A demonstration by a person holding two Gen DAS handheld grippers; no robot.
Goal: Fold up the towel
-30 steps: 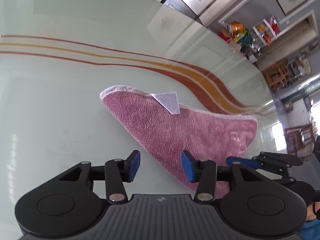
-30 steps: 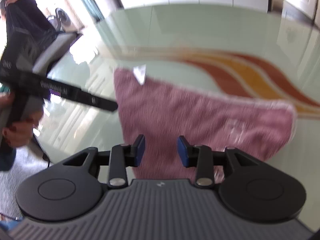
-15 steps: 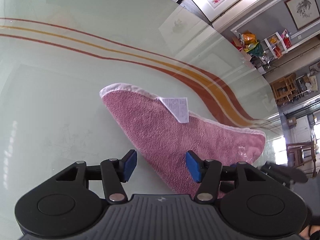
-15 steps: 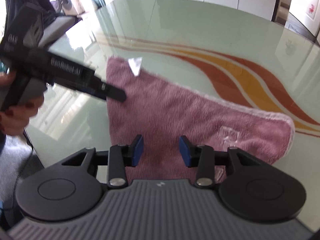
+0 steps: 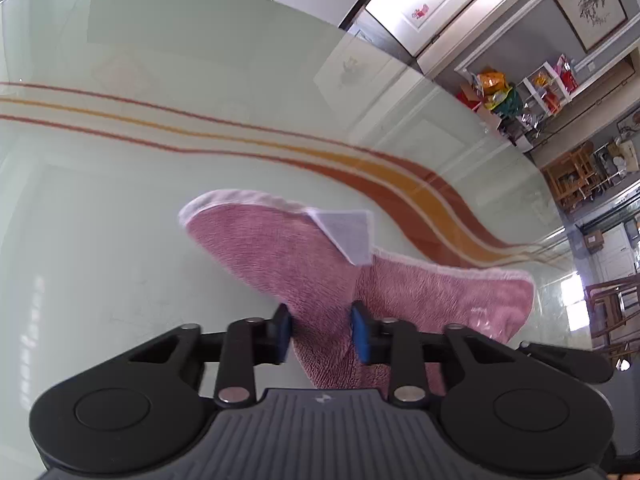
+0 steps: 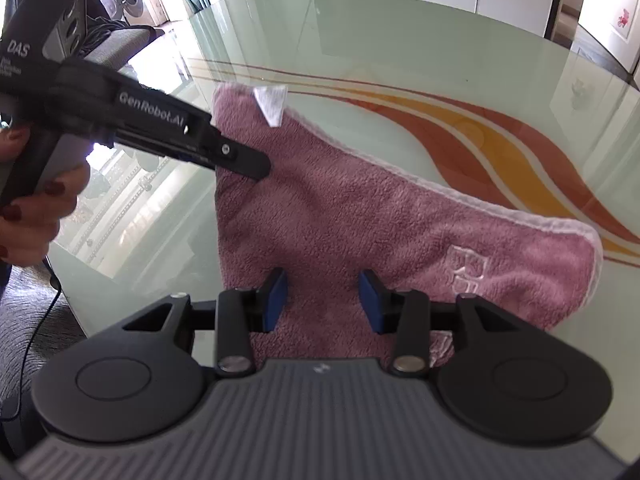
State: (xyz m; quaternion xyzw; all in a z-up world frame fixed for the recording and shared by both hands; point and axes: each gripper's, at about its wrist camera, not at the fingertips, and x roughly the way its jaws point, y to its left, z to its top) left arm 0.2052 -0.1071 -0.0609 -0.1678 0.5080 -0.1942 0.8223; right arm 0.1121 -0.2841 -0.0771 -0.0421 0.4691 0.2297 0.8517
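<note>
1. Glass table (image 5: 120, 280), pale green with orange and red stripes (image 6: 500, 140), carries the pink towel (image 5: 280, 248). The towel lies spread out near the table's front edge, with a white label (image 5: 348, 232) at its far hem.
2. Left gripper (image 5: 320, 334): the jaws have just been closing, and the blue pads now appear to press on a raised ridge of towel at its side edge. Creases run out from the pinch.
3. Right gripper (image 6: 323, 302): the pads stand apart, astride the towel's near edge. The cloth between them lies flat and is not visibly pressed.
4. Risk, uneven hold: if the left side lifts before the right pads clamp, the towel is likely to swing to one side and the fold will lie skewed.
5. Risk, shallow bite: the left pinch sits close to the hem, so the plush cloth may slip out under tension.
6. Risk, sliding: the glass probably offers little friction, so a sideways pull may drag the whole towel toward the edge.
7. Risk, collision: the grippers work near each other, so a crossing motion may knock them together.
</note>
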